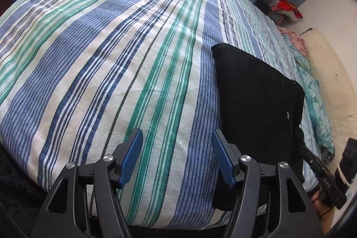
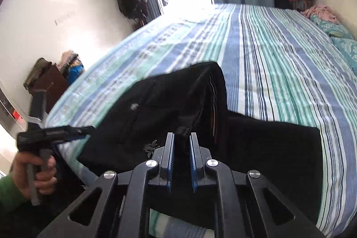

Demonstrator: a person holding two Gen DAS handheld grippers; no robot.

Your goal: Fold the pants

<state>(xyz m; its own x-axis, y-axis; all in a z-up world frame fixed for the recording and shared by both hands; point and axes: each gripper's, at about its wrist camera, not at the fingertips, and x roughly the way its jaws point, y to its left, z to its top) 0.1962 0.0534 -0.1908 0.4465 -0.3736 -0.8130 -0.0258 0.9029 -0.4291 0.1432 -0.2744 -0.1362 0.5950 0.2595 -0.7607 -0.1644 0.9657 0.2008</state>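
Pants (image 2: 169,108): black, lying at the near edge of the striped bedspread (image 1: 111,59), partly folded, one flap raised off the bed.

Left to right:
- Left gripper (image 1: 177,157): jaws spread wide, nothing between the blue pads (image 1: 133,148), only bare bedspread under them. In the right wrist view it shows at far left (image 2: 55,132), blurred, its tip at or near the left edge of the cloth; contact can't be confirmed. Person's hand (image 2: 38,173) is on its handle.
- Pants from the left wrist view (image 1: 256,99): dark slab to the right of the left claw, starting just beside its right finger and running away toward the pillow (image 1: 316,104). Long axis roughly front-to-back in that view.
- Right gripper (image 2: 181,144): jaws nearly together with a fold of black fabric pinched between them, so it's clamped on the pants. The lifted flap rises just ahead of the fingertips; the flat layer lies below and to the right.

Key relation: the cloth lies right of the left claw and directly in front of the right one. The right hand is the nearer one and has the grip. My read: mid-fold, with the right carrying the flap over the flat layer. The left would need to shift right to pin or catch an edge. Risk: the single pinch point lets the flap sag or twist.
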